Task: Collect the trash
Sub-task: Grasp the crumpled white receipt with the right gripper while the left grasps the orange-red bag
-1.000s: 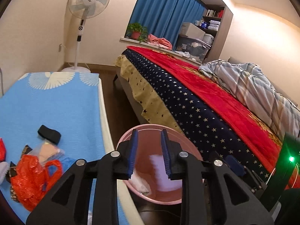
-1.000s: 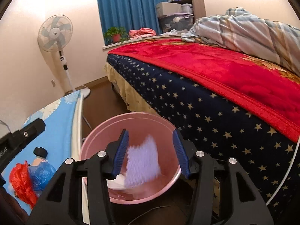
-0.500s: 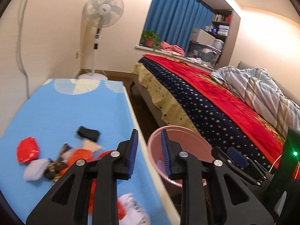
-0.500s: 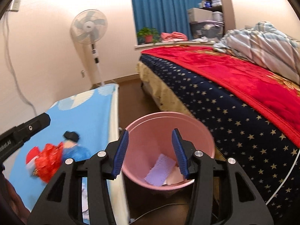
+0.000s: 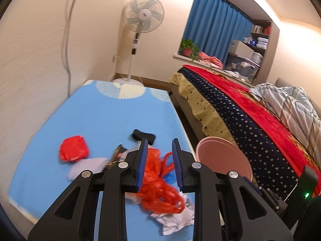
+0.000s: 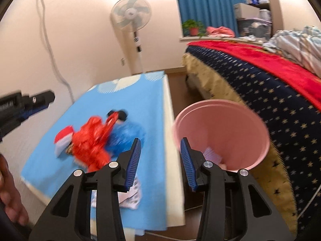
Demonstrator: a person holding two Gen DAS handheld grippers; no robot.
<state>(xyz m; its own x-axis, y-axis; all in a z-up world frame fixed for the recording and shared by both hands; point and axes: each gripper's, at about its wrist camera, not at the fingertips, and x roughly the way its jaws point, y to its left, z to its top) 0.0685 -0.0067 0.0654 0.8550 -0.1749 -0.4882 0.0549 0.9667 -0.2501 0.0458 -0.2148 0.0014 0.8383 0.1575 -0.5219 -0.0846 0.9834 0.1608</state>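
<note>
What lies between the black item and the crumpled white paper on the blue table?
The red plastic bag, seen in the left wrist view, between black item and white paper.

Right gripper (image 6: 160,160), jaws apart and just closing on nothing, hangs between a pink bin (image 6: 220,132) and red bag (image 6: 90,142) on a blue table (image 6: 140,100).

Both grippers swung from the pink bucket (image 6: 220,132) toward the trash-strewn table (image 5: 100,116), right jaws closing empty.

A home bedroom: a bed (image 5: 250,108) with blankets at right, blue curtains (image 5: 216,32), a pedestal fan (image 5: 143,16) upper centre.
</note>
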